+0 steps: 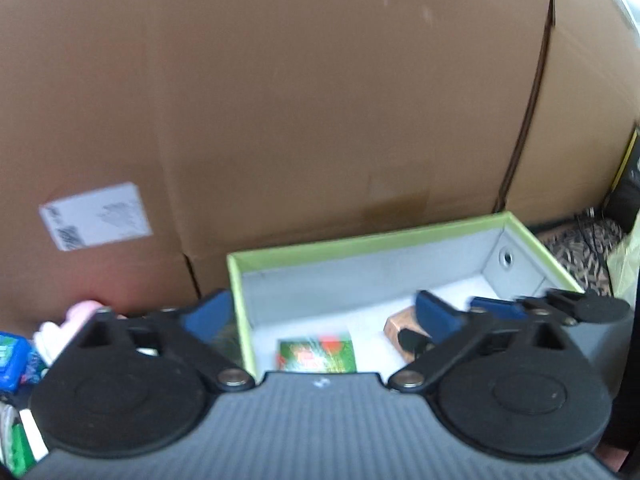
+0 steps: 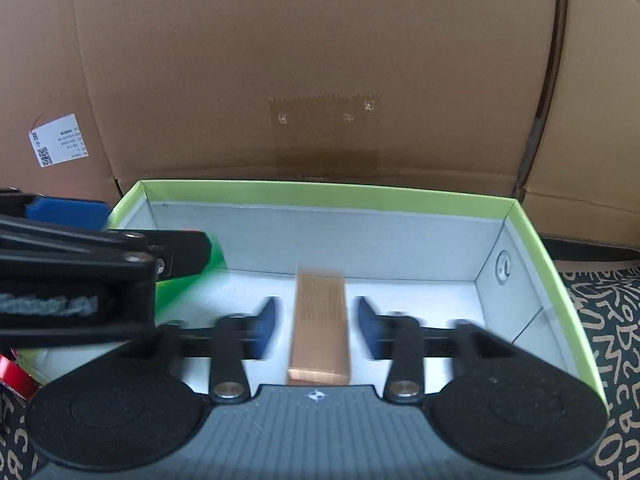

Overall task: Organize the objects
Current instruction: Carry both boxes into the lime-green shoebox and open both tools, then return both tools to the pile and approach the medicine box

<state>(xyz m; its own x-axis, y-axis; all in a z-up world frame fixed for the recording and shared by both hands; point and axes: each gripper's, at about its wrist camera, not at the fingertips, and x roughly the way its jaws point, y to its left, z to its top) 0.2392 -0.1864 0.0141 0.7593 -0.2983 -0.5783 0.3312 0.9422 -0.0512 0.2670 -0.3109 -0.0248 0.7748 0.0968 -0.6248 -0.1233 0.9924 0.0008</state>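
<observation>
Two grippers are what we hold over one open box, and behind it all stands a big brown cardboard carton (image 2: 320, 60) with a white label (image 2: 58, 145) towards its left edge. Against the carton's foot sits the box (image 2: 328, 191), green on the rim and grey on the inner walls, with a white floor and a round hole in its right wall. It rests on a dark cloth with tan scribbles (image 2: 600, 320).

Our left gripper (image 1: 324, 312) stands wide apart at the box's left wall, one blue finger outside that wall and the other inside, with nothing pressed between them. Our right gripper (image 2: 318, 328) is parted too, its blue pads clear on both sides of a copper-coloured block (image 2: 320, 328) that lies lengthwise on the box floor near the front middle. A green packet with red print (image 1: 316, 350) lies on the floor to the left of the block. Outside the box's left wall we see a pink item (image 1: 80, 314) and a blue packet (image 1: 12, 360), both blurred.
</observation>
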